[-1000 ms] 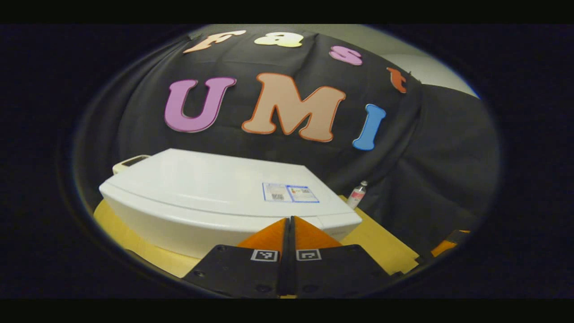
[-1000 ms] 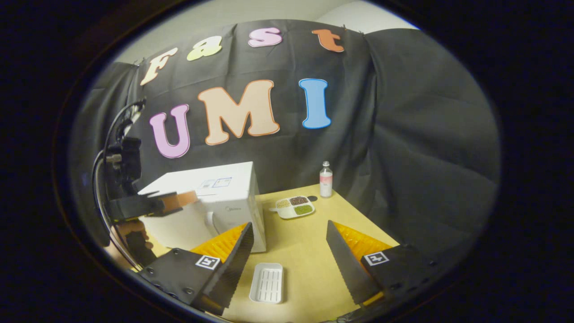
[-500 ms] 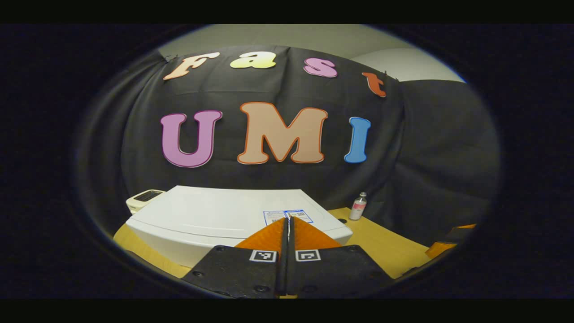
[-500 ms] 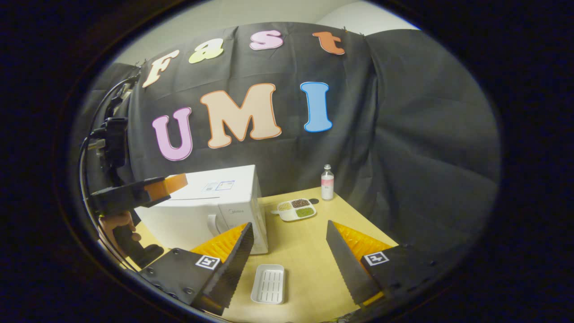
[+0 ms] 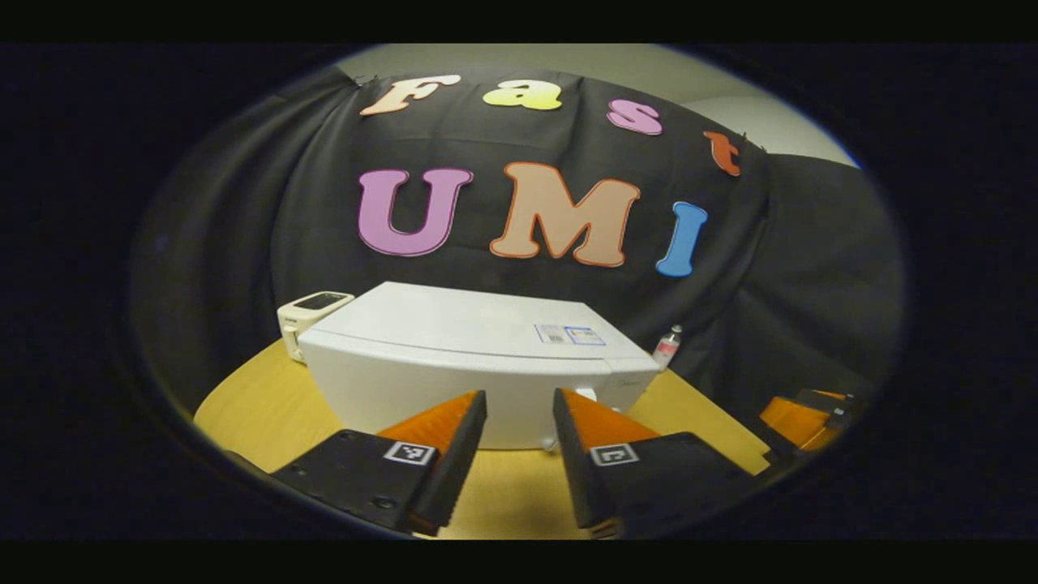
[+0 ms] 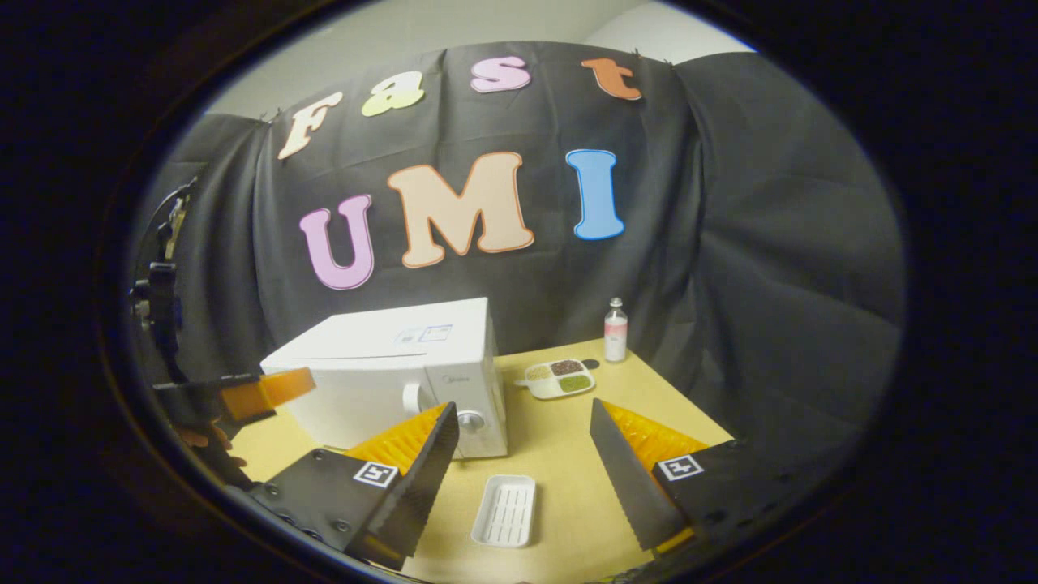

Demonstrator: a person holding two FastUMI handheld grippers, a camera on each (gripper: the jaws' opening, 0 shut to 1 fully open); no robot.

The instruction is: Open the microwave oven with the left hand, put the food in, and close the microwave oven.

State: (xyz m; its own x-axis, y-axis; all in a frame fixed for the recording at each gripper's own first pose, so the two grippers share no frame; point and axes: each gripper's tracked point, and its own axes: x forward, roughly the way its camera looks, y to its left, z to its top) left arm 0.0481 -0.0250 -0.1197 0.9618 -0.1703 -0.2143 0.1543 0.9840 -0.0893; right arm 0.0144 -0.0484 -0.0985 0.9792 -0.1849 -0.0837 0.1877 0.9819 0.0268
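Two grippers parted, holding nothing: my left gripper [image 5: 520,405] faces the closed microwave oven [image 5: 478,369] dead ahead, nearer it than my right gripper [image 6: 523,434].

White microwave oven [image 6: 389,381] stands shut on the yellow table — three-compartment food tray [image 6: 559,378] lies beside it.

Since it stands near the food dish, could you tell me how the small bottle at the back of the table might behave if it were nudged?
The bottle is tall, narrow and upright, so it would probably tip easily. Being round, it may then roll across the table.
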